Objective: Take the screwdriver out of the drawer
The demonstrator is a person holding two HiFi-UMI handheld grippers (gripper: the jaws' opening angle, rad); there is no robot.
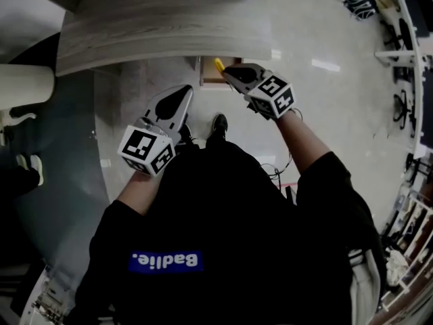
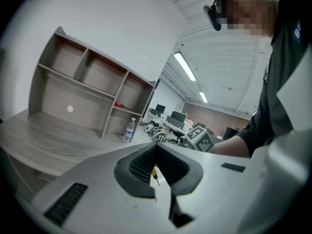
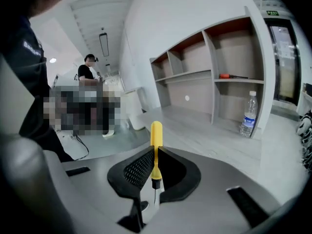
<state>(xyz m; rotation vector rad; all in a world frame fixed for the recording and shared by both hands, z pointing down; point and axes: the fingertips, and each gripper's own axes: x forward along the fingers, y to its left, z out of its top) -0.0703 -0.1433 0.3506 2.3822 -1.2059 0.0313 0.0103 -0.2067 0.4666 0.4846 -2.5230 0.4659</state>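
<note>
Clamped between the two ribbed black pads of the right gripper (image 3: 156, 152), pressed tight on it: one slim screwdriver (image 3: 156, 132) with a smooth yellow plastic handle, upright, its thin metal shaft poking down past the pads. In the head view, held up at the curved front edge of the grey wood-grain counter (image 1: 162, 29), over what looks like an open brown-walled drawer (image 1: 204, 74) and out of it. Left gripper (image 2: 156, 147) lower and nearer the body, pale grey moulded shell, pads pressed together on nothing. Two grippers in all, apart, with open air between them. At the counter's far side, one matte grey shelf unit (image 2: 97, 89) with three compartments along its top row, one clear plastic water bottle (image 3: 249, 113) at its foot and one red-handled tool (image 3: 233, 76) lying on a shelf. Wide glossy pale floor (image 1: 318, 100) to the right.
</note>
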